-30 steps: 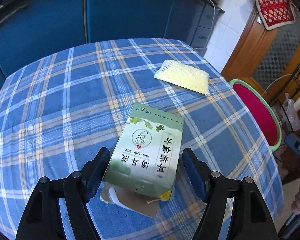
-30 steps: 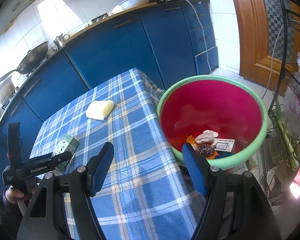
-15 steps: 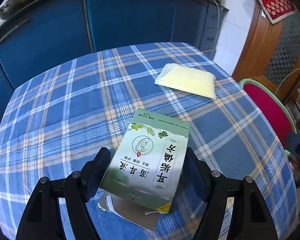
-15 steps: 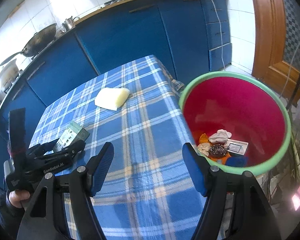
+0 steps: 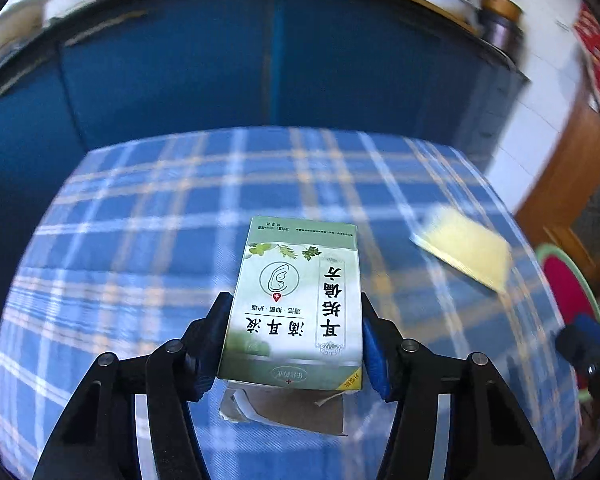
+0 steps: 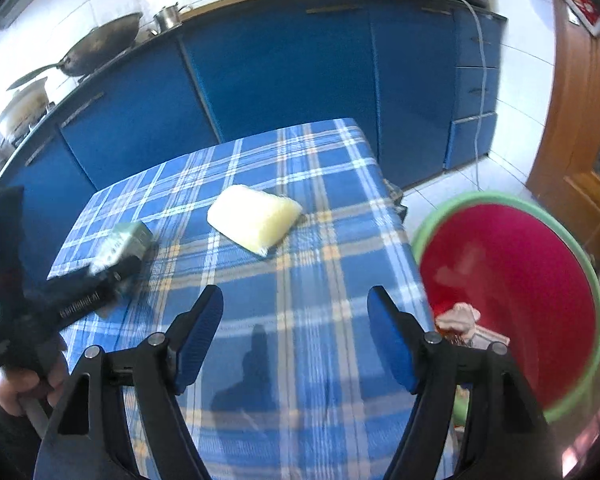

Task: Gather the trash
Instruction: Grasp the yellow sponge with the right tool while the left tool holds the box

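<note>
A green medicine box (image 5: 296, 264) with printed characters sits between the pads of my left gripper (image 5: 294, 300). The jaws are closing and both blue pads touch the box's long sides. A torn open flap (image 5: 292, 412) hangs at its near end. In the right wrist view the same box (image 6: 120, 244) shows blurred, held over the left part of the table by the left gripper (image 6: 112, 276). My right gripper (image 6: 295, 294) hovers above the table's near right part, its jaws opening with nothing between them. A yellow sponge (image 6: 256, 218) lies on the cloth beyond it.
The table wears a blue plaid cloth (image 6: 300, 160). A red bin with a green rim (image 6: 478, 199) stands on the floor at the table's right, with scraps (image 6: 458, 316) inside. Blue cabinets (image 6: 284, 64) run behind, a wooden door (image 6: 572, 128) is at right.
The left jaws have closed in from either side onto the green box, and the view has swung left. The right gripper has moved left from the bin to over the table.
</note>
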Motion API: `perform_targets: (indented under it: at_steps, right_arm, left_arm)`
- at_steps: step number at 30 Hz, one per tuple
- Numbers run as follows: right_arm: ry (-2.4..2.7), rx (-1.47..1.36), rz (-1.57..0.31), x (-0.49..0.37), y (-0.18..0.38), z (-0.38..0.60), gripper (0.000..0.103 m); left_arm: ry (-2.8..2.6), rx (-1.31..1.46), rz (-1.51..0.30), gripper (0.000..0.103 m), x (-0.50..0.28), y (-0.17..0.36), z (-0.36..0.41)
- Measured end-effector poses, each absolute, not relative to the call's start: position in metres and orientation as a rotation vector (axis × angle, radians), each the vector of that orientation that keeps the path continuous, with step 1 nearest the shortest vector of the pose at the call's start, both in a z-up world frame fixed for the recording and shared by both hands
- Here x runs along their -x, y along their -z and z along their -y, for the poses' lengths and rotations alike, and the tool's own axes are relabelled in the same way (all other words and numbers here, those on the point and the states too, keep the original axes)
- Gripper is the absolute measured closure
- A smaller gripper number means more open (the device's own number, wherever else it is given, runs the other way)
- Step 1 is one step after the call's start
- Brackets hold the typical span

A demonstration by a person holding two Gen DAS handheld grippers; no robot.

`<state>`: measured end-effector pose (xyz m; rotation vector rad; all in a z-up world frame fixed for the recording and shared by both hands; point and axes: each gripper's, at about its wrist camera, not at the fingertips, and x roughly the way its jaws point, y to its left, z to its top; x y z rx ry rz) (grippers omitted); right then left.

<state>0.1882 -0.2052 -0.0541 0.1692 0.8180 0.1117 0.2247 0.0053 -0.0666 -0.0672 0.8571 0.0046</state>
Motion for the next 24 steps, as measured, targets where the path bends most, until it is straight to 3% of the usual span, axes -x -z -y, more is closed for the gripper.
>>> perform_targets:
  at_steps: [6,18,24]
  right_arm:
    - [-0.135,-0.143,-0.836,-0.218,0.057,0.195,0.020]
    - [-0.124,-0.121,-0.877,-0.272,0.079,0.175,0.020]
    - [-0.105,-0.068,-0.868,-0.278,0.082,0.165,0.033]
  left_arm:
    - [-0.076,0.103,-0.841,0.042,-0.231,0.072,-0.024]
    - [-0.125,0.196,-0.853,0.042,-0.232,0.083,-0.050]
    - [-0.123,0.199,-0.855,0.042,-0.232,0.084,-0.050]
